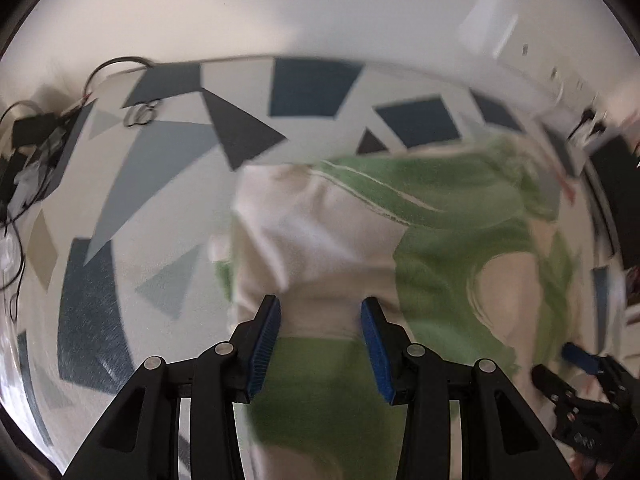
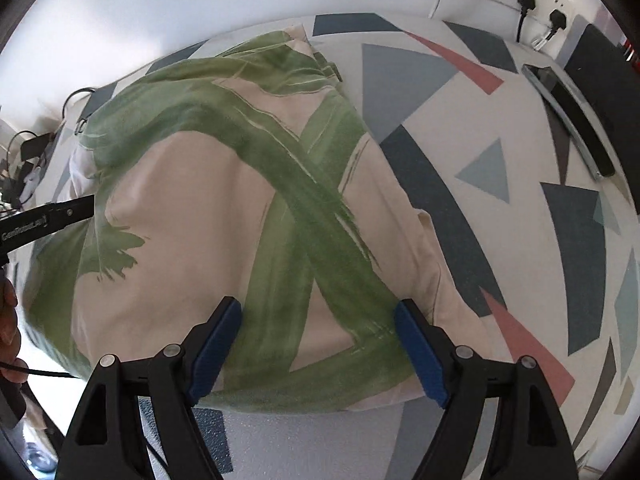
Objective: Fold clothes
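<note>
Garment spread on patterned cloth; both grippers' jaws parted.

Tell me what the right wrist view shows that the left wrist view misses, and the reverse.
Right wrist only: the wall sockets with black plugs, a dark flat device at the table's far right, and the garment's near edge lying on the cloth. Left wrist only: a tangle of cables and a black box at the table's left edge, plus the right gripper low on the right; this view is blurred. Both show the cream and green garment on the geometric-patterned tablecloth, with that view's own fingers open over it, including the left gripper.
</note>
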`<act>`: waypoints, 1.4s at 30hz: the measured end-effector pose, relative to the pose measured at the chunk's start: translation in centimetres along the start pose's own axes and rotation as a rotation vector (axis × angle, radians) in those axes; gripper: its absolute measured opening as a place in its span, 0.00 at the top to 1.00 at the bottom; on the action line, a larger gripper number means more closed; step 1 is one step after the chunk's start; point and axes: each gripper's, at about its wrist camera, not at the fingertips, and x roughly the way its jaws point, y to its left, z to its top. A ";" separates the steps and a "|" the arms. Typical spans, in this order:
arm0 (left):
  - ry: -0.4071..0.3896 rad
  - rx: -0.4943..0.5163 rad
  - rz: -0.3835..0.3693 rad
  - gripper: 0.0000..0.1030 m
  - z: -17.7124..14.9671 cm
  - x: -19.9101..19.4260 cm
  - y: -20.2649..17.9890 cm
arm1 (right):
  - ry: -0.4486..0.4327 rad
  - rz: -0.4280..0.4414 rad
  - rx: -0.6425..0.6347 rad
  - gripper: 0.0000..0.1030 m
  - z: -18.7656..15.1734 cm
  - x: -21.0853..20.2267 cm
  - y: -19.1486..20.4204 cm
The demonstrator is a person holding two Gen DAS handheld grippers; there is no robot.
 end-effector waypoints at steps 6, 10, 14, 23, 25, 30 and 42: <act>-0.054 -0.146 -0.181 0.59 -4.0 -5.5 4.1 | -0.072 0.057 -0.042 0.21 -0.2 -3.2 -0.6; -0.026 -0.366 -0.320 0.59 -8.8 -5.7 7.0 | -0.104 0.055 -0.211 0.21 -2.5 -4.5 2.1; 0.011 -0.505 -0.366 0.59 -11.9 -4.3 7.6 | -0.130 -0.019 -0.536 0.21 -6.7 -3.3 8.6; -0.013 -0.406 -0.165 0.59 -13.0 -4.0 3.4 | -0.124 -0.065 -0.792 0.21 -9.1 -0.8 11.4; -0.012 -0.399 -0.147 0.59 -13.0 -4.0 3.0 | -0.127 -0.072 -0.800 0.21 -9.1 -0.7 11.2; 0.000 -0.426 -0.141 0.59 -13.2 -4.0 3.1 | -0.142 -0.107 -0.819 0.21 -8.7 -0.6 10.3; -0.003 -0.541 -0.272 0.59 -15.6 -4.0 4.5 | -0.163 -0.024 -0.817 0.35 -6.3 -0.4 10.3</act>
